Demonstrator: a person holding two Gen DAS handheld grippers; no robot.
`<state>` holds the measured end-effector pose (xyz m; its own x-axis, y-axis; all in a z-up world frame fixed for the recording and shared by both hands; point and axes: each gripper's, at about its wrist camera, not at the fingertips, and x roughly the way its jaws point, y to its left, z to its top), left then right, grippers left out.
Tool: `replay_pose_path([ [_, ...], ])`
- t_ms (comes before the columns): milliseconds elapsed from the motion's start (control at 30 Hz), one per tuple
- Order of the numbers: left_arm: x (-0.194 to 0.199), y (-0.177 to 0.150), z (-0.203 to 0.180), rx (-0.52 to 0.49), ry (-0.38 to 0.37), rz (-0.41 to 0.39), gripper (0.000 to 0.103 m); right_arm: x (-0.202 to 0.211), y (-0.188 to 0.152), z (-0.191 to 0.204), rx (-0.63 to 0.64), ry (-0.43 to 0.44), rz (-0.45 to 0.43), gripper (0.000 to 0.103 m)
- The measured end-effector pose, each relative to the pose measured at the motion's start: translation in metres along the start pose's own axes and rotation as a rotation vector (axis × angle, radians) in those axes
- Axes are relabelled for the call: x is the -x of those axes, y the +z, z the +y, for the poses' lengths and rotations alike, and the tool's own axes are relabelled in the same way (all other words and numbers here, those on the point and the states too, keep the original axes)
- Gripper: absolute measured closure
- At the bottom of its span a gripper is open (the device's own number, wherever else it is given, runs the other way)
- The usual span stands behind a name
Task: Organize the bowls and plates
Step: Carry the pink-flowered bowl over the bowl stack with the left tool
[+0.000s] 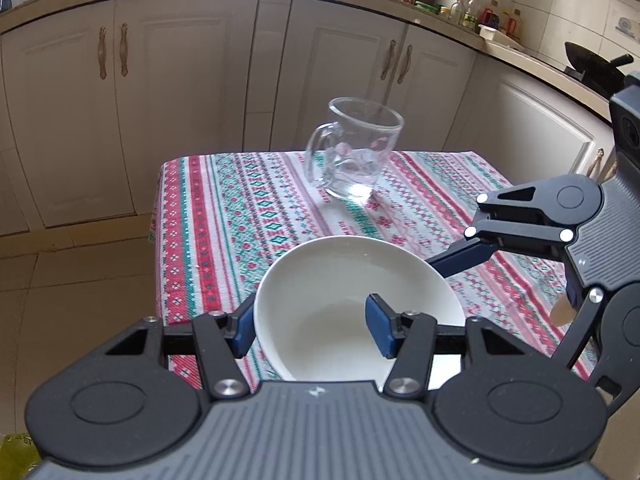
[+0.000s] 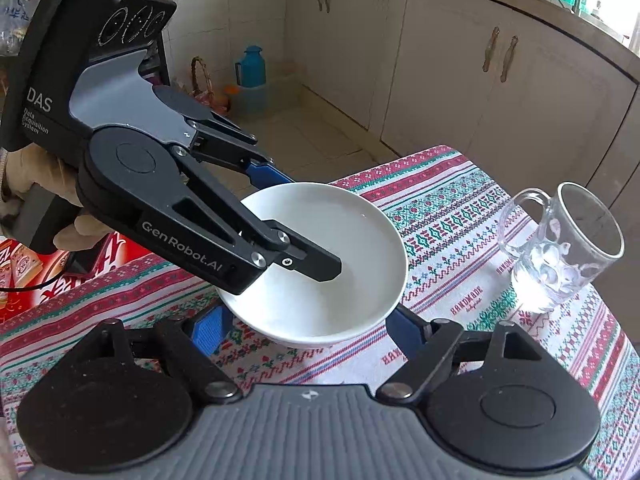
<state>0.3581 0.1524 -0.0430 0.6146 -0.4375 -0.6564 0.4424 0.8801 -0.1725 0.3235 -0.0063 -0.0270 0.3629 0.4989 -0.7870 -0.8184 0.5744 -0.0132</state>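
The white bowl (image 1: 352,304) sits on the tabletop (image 1: 224,216), between both claws. The left claw (image 1: 312,330) is clamped across the bowl's near-left rim, one finger inside, one outside. The right claw (image 2: 302,330) straddles the bowl's base, jaws apart, pads not visibly pressing.

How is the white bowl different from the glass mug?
The white bowl is wide, shallow and solid white; the glass mug is taller, narrower and see-through. The mug has a handle; the bowl has none. The left tool pinches the bowl's rim, while the mug stands alone, untouched. Both look empty, above the patterned tablecloth.
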Motion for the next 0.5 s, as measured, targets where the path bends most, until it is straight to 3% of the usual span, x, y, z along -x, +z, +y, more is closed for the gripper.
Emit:
replay_pose_path([
  [500, 0.051, -0.001, -0.073, -0.076, -0.011, -0.025, 0.048, 0.082, -0.029, 0.032, -0.043, -0.035, -0.04, 0.016],
])
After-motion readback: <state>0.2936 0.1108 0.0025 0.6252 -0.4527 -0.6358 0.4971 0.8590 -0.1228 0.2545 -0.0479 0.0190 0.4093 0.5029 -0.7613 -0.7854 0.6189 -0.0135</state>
